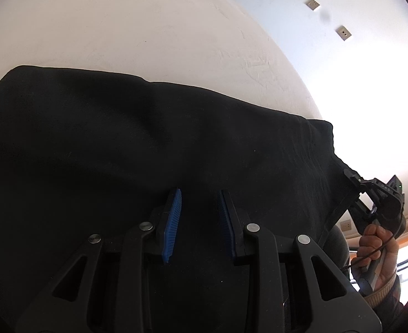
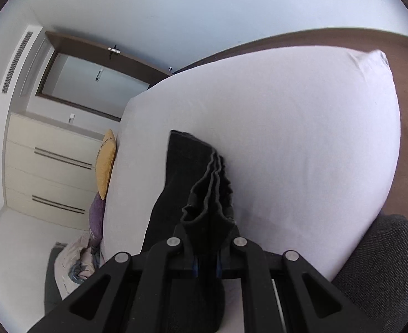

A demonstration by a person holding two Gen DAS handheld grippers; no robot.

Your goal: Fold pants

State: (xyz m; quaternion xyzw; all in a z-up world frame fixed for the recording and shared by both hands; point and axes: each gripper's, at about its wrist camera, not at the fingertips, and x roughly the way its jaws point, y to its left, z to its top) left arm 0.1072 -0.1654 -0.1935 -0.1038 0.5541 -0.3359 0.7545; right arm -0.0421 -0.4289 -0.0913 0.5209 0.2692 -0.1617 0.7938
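Pants (image 1: 148, 144) spread black across the bed (image 1: 148, 27), filling the left view from 9 to 3 o'clock. Left gripper (image 1: 199, 197) over the cloth, jaws open, gripping nothing. Right gripper (image 2: 206, 266) at the 3 o'clock end, jaws clamped on stacked hems. Best carried over level, edges kept matched, laid down before release.

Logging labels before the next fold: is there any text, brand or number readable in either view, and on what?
Right claw, body beside the black fabric pants: small pale letters, too blurred to read.
White wall plates: no text legible.
Pants, white bed sheet, cream drawer unit: none.
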